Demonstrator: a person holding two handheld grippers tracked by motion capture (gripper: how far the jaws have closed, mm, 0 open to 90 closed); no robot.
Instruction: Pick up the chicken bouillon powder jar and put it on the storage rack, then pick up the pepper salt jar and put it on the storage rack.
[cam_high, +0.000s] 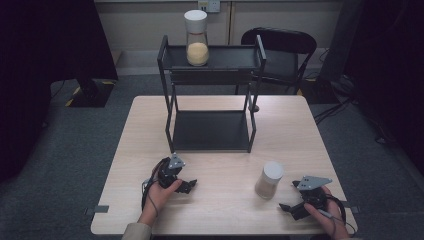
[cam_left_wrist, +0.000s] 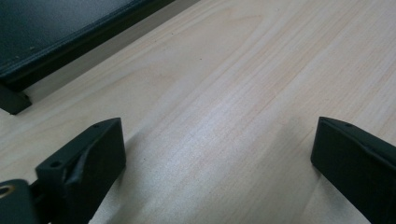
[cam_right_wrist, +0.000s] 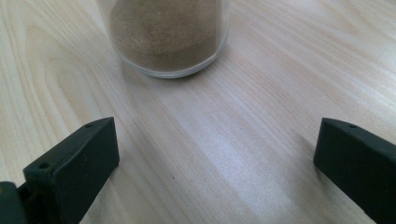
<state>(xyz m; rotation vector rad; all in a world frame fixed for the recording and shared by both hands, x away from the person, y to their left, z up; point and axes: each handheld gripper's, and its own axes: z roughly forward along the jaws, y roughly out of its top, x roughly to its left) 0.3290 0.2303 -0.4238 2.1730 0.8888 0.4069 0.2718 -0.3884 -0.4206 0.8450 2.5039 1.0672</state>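
A black two-tier rack (cam_high: 210, 90) stands at the back middle of the wooden table (cam_high: 150, 120). On its top shelf sits a glass jar (cam_high: 196, 38) with a white lid and pale yellow grains. A second white-lidded jar (cam_high: 268, 180) of brown powder stands on the table at the front right. My right gripper (cam_high: 287, 207) rests just right of that jar, open, with the jar's base (cam_right_wrist: 168, 37) a short way ahead of its empty jaws. My left gripper (cam_high: 190, 186) lies low on the table at the front left, open and empty, with the rack's base (cam_left_wrist: 60, 37) ahead to its left.
A black chair (cam_high: 280, 50) stands behind the table at the right. The rack's lower shelf (cam_high: 212, 131) is bare. Dark curtains and a stand flank the room's sides, and cables lie on the grey floor at the right.
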